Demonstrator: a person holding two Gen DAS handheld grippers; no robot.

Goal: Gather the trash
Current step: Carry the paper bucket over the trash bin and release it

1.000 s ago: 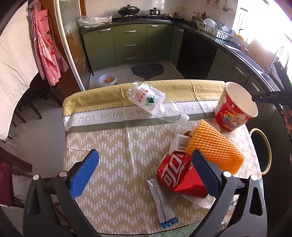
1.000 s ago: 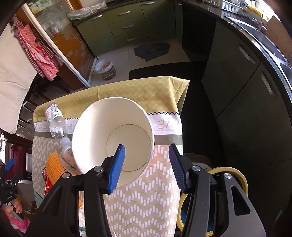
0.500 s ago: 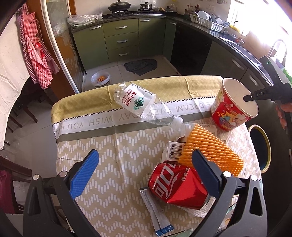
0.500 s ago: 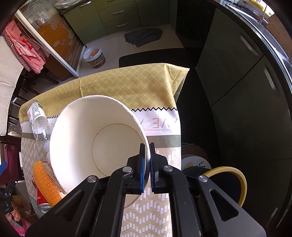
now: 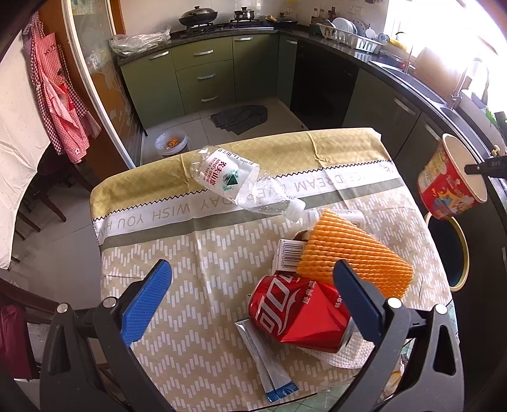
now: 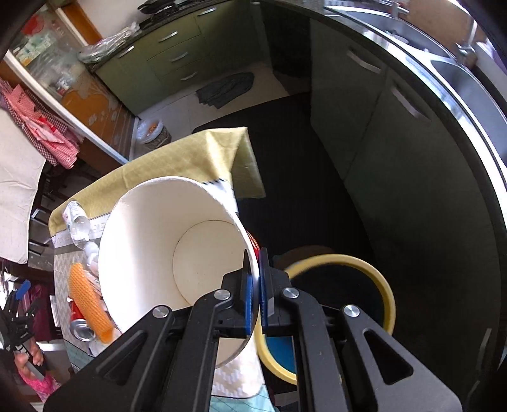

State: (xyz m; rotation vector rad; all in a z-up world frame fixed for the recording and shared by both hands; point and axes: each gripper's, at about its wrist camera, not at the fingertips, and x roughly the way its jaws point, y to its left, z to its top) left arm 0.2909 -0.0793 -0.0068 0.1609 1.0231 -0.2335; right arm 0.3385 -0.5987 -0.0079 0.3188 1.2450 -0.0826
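Kitchen cabinets ring a cloth-covered worktop (image 5: 221, 253). Since a second ago, the right tongs (image 6: 254, 285) have closed onto the rim of the paper bucket (image 6: 164, 241) and carried it off the worktop, tilted, above the yellow-rimmed bin (image 6: 374, 279). The left tongs (image 5: 250, 285) hover apart over the red can (image 5: 298, 310), orange net sleeve (image 5: 355, 253) and bottle (image 5: 240, 183).

A home kitchen was shown: green cabinets (image 5: 202, 76) were ranged under a dark counter, pans (image 5: 198, 14) were set on a stove, dishes were stacked in a rack (image 5: 348, 35) near a sink (image 5: 456, 104), and aprons (image 5: 60, 95) were hung by the doorway.
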